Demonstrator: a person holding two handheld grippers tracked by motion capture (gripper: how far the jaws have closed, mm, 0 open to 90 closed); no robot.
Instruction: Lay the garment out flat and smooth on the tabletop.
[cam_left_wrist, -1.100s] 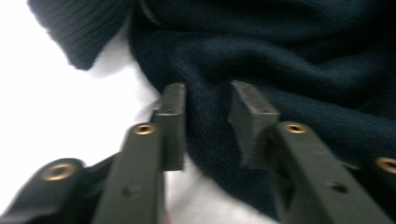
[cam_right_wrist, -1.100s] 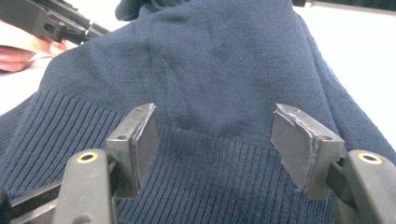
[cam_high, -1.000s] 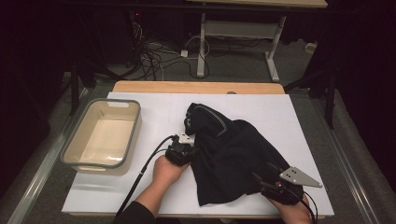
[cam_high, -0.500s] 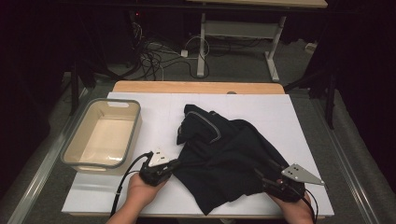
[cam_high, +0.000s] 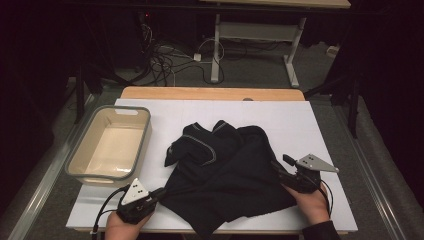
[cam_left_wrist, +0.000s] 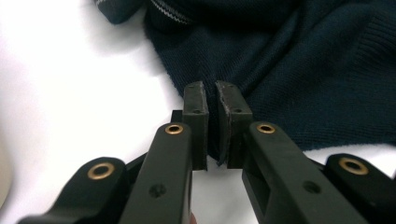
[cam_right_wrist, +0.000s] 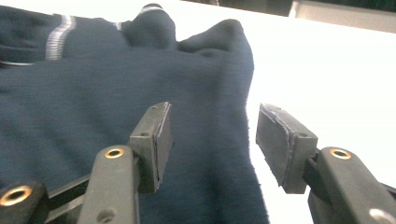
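A dark navy knit sweater (cam_high: 225, 170) with a pale stripe at its collar lies rumpled on the white tabletop (cam_high: 310, 120). My left gripper (cam_high: 162, 192) is at the sweater's near left corner, jaws shut on a thin edge of the sweater (cam_left_wrist: 303, 70) that shows between the pads of the left gripper (cam_left_wrist: 212, 93). My right gripper (cam_high: 276, 167) lies at the sweater's right edge. In the right gripper view the sweater's (cam_right_wrist: 93, 93) hem runs between the right gripper's (cam_right_wrist: 212, 126) spread jaws, which have just been closing; the pads do not touch it.
A beige tub with a grey rim (cam_high: 80, 150) stands empty at the table's left. Bare white tabletop lies behind and to the right of the sweater. Beyond the far edge are cables and a desk frame on the floor.
My left hand has slid from the sweater's middle to the near left corner of the table, dragging the cloth out flatter. The right hand has shifted slightly toward the sweater's right edge.
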